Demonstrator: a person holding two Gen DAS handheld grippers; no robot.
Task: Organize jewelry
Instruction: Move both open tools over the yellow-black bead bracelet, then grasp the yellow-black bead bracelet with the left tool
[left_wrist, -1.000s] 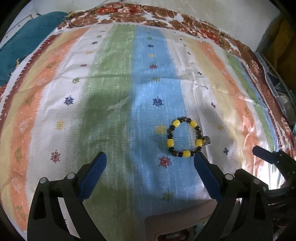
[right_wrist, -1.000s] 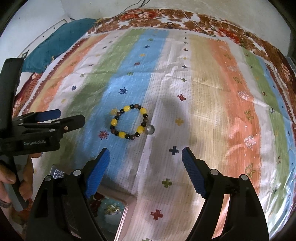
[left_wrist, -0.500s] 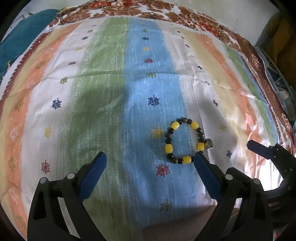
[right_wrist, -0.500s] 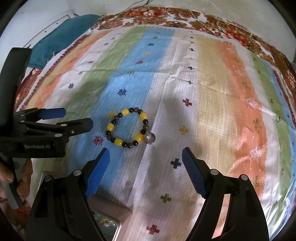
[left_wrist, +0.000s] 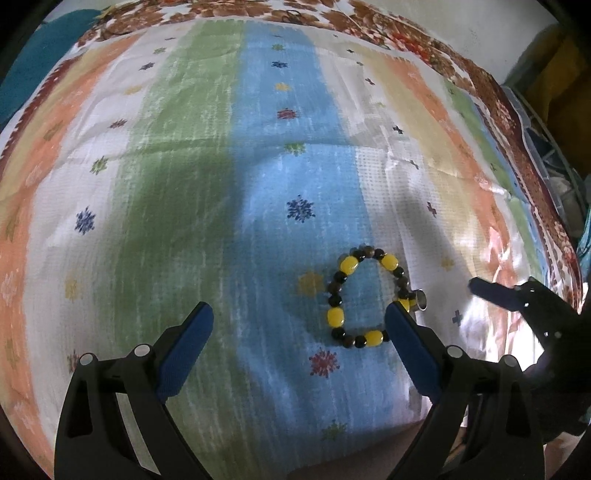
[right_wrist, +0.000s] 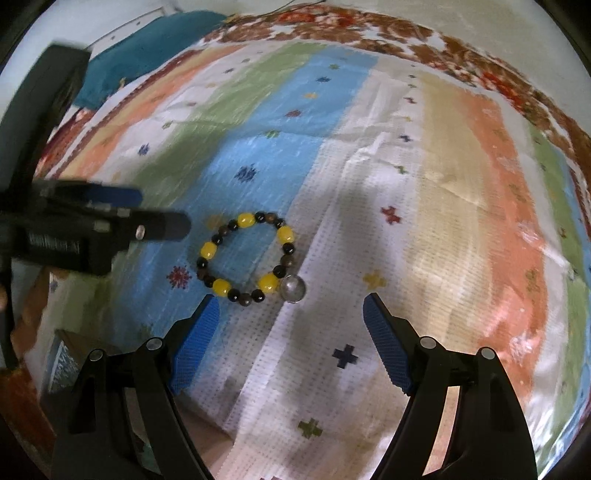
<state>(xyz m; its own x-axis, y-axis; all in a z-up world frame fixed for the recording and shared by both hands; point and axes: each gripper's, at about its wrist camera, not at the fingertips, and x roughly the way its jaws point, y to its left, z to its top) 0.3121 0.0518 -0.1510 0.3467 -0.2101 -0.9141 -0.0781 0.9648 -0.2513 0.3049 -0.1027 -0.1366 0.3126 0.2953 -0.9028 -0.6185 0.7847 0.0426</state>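
Round bracelet of yellow oval beads w/ small black & brown beads (left_wrist: 364, 301) (right_wrist: 246, 256) lies flat in an open loop on the blue stripe of the striped cloth. Silver metal charm (left_wrist: 419, 300) (right_wrist: 293, 289) sits at its edge, on the loop's outer side, touching a yellow bead.

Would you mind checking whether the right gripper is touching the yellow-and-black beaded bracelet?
Apart. In the right wrist view the right gripper has open jaws, with striped cloth showing between their tips and the yellow-and-black beaded bracelet.
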